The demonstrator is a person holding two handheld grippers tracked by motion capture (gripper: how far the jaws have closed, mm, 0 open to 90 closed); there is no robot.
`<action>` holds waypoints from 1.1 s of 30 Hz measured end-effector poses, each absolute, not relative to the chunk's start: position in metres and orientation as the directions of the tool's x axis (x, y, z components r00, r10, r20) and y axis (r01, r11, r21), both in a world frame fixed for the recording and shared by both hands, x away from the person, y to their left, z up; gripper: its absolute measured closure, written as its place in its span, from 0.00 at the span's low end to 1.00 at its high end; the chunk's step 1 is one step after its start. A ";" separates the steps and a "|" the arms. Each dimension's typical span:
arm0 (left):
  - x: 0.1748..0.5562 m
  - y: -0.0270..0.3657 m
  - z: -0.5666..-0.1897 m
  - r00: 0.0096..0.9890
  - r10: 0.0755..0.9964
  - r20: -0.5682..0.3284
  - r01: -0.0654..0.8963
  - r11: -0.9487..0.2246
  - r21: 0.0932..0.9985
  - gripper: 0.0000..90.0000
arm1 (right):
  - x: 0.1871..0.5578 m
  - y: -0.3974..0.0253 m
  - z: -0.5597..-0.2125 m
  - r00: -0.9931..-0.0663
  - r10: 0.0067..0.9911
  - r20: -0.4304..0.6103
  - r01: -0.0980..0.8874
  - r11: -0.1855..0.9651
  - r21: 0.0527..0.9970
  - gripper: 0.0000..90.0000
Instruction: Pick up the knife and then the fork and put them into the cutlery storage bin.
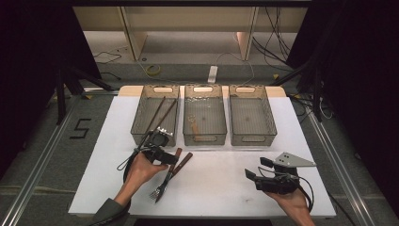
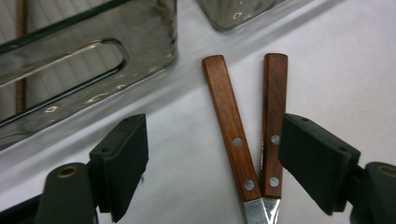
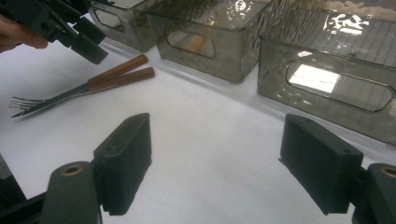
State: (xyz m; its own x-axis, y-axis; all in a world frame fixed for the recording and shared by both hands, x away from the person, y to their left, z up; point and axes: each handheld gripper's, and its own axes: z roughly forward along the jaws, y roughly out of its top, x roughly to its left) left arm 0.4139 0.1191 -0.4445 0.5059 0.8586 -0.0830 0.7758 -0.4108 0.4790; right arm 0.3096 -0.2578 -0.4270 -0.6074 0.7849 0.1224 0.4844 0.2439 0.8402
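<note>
Left gripper (image 2: 212, 163) wide open over two wooden-handled utensils (image 2: 250, 135) touching on table (image 1: 221, 183) beside left bin (image 1: 155, 115), right gripper (image 3: 215, 172) idle, open: risk grabbing both.

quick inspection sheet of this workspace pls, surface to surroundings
surface: white table, bare in front of the bins
job's things: fork and knife with wooden handles, lying crossed beside the left gripper
bins: three clear bins in a row; left one holds chopsticks
clutter: nothing seen
grippers: left gripper open over the handles; right gripper open, holding nothing
cables: one trails from each gripper; more on the floor
surroundings: wooden shelf, black curtains, a 5 taped on the floor
</note>
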 end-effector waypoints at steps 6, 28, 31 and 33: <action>0.416 0.119 -0.447 0.509 0.857 -0.076 0.779 -0.421 0.464 0.35 | 0.310 -0.258 -0.428 -0.610 0.783 0.123 0.487 0.248 0.837 0.28; 0.414 0.117 -0.460 0.543 0.831 -0.120 0.792 -0.460 0.401 0.60 | 0.309 -0.254 -0.426 -0.615 0.780 0.111 0.482 0.261 0.836 0.29; 0.414 0.116 -0.460 0.553 0.824 -0.124 0.787 -0.468 0.402 0.63 | 0.309 -0.254 -0.426 -0.616 0.780 0.109 0.482 0.264 0.835 0.28; 0.413 0.115 -0.461 0.557 0.821 -0.126 0.787 -0.473 0.395 0.65 | 0.309 -0.254 -0.426 -0.616 0.780 0.109 0.482 0.264 0.835 0.29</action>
State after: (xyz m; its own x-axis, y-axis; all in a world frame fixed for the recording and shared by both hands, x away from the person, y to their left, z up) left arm 0.4134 0.1154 -0.4614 0.5570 0.8208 -0.1262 0.7872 -0.4735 0.3951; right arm 0.3093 -0.2538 -0.4260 -0.6160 0.7802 0.1086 0.4819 0.2642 0.8354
